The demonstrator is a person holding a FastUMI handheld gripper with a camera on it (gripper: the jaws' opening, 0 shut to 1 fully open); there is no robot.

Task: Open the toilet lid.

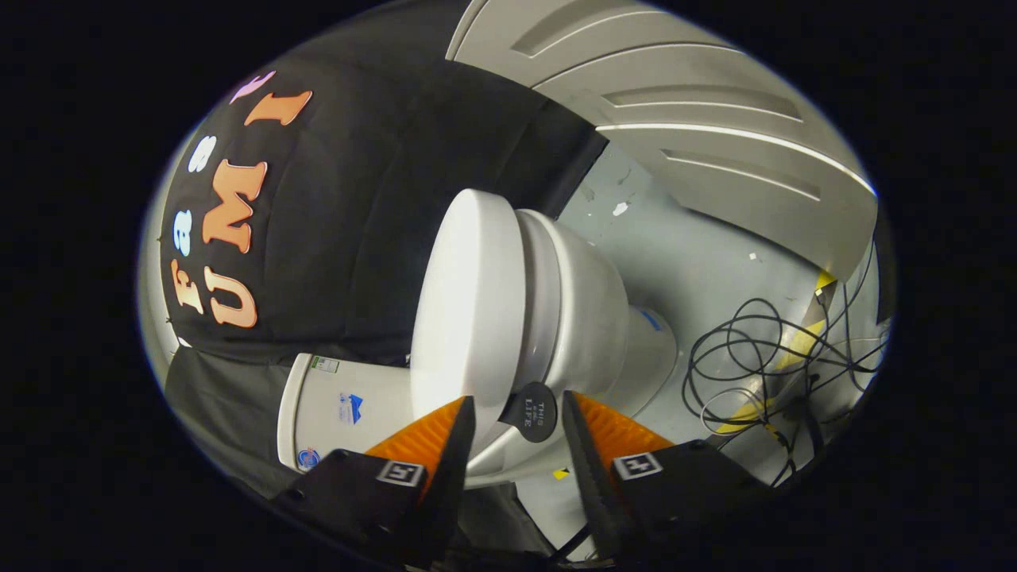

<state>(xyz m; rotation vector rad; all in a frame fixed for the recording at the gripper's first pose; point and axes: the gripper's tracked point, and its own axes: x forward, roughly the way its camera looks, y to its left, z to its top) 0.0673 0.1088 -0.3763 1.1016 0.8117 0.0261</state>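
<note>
A white toilet lies ahead, seen turned on its side in this tilted view. Its lid (465,310) rests down against the seat (544,286) and bowl (596,318), and the tank (334,405) sits beside my left finger. A small round black tab (531,411) sticks out from the lid's front edge. My gripper (518,399) is open, with the tab and the lid's rim in the gap between the fingertips. Neither finger presses on the tab; the right one is nearest to it.
Loose black cables (747,357) lie tangled on the grey floor (699,270) beyond the bowl, near yellow tape (798,342). A white panelled door (699,119) stands past the toilet. Black cloth (357,206) hangs behind the lid and tank.
</note>
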